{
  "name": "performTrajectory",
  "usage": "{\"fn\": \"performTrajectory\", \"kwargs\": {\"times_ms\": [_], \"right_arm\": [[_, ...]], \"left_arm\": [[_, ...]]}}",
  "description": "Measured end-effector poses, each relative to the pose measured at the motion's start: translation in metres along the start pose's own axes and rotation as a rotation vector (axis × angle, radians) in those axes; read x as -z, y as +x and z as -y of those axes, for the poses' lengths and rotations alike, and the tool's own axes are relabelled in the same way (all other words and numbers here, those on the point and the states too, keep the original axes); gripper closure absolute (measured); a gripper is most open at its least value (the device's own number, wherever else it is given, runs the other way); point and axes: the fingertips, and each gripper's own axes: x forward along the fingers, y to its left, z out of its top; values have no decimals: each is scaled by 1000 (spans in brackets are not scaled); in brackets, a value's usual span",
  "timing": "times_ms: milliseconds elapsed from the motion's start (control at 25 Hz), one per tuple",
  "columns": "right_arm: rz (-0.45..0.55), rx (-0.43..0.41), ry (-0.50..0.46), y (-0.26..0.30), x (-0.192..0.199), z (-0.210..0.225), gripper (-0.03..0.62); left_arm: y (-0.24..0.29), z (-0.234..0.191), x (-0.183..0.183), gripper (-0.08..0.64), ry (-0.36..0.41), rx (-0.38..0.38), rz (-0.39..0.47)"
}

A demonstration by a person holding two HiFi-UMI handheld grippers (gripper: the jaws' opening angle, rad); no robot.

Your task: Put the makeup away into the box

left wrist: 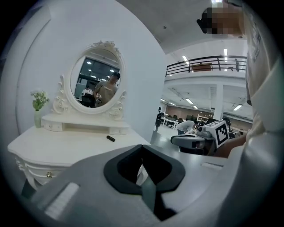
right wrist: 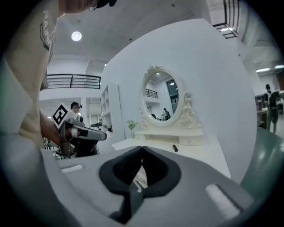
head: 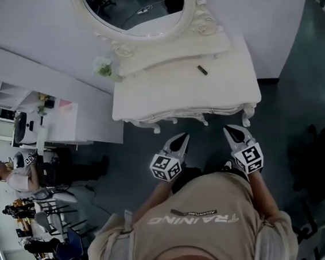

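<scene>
White and ornate, a dressing table [head: 172, 93] fills the upper middle of the head view, with an oval mirror [head: 135, 2] in a carved frame at its back. A small dark makeup tube [head: 202, 70] lies on the bare tabletop just in front of the mirror's low shelf, right of centre. A small vase of pale flowers [head: 102, 67] stands at the table's left end. Below the table's front edge, over dark floor [head: 306, 84], the left gripper [head: 183, 137] and right gripper [head: 231, 131] point towards the table, both clenched with nothing between their jaws and well apart from the tube. A person in a beige T-shirt [head: 197, 234] fills the lower frame.
</scene>
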Motion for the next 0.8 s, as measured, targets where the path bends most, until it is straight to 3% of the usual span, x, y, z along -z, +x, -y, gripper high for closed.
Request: {"fn": "performTrajectory", "kwargs": {"times_ms": [160,360,600,800], "right_arm": [[-10,1,72,-3,9,18,589],[-32,2,101,2,20,30,589],[-18,-13,74,7,16,36,589],[-18,11,75,-1,19,45,589]], "left_arm": [[18,-5,-5,554,-38,-27,12],[27,-12,-10,554,0,-49,-12],[39,-22,-10,554,-28,-72,-28],[57,-10,-19,554,7,-48,-21]]}}
